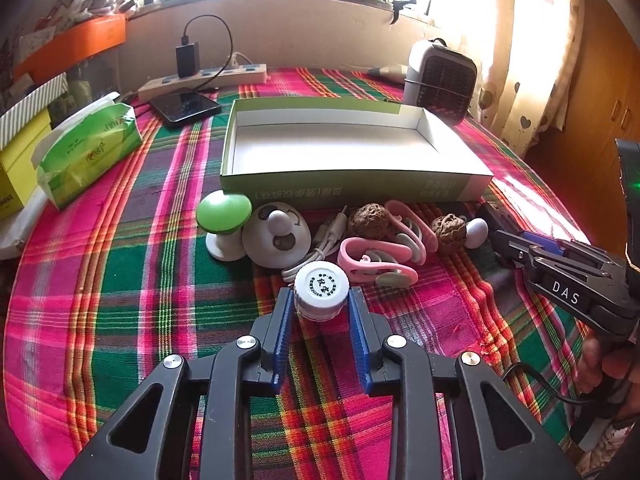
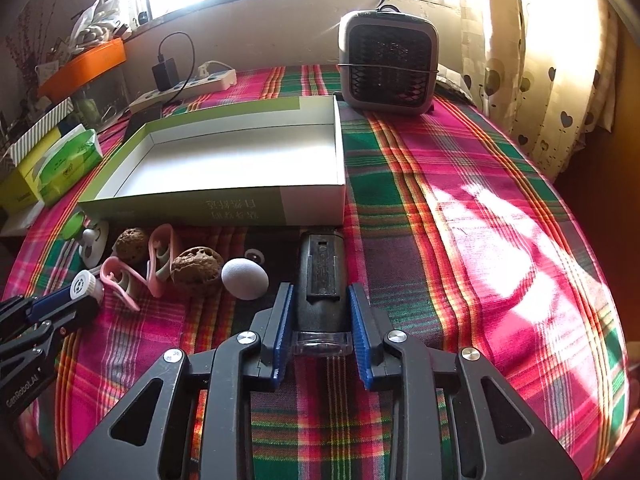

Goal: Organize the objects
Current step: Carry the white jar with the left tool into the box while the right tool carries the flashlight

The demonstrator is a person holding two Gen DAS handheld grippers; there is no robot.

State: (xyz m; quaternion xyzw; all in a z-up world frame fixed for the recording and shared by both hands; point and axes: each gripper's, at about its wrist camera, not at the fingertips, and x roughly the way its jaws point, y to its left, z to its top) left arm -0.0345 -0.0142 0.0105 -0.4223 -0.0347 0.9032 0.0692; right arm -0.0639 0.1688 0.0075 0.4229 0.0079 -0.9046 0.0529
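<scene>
A white bottle (image 1: 321,291) is standing upright on the plaid cloth (image 1: 120,280), sitting between the blue pads of the left gripper (image 1: 321,304), which are clenching its sides. A black device (image 2: 322,280) is lying flat on the cloth, and the right gripper (image 2: 322,312) is grasping it near its clear end. Just beyond the bottle, pink clips (image 1: 376,256), two walnuts (image 1: 368,222), a white cable (image 1: 328,236) and a green-capped toy (image 1: 224,220) are lying together in front of the open box (image 1: 352,188). A heater (image 2: 386,64) is standing behind the box.
</scene>
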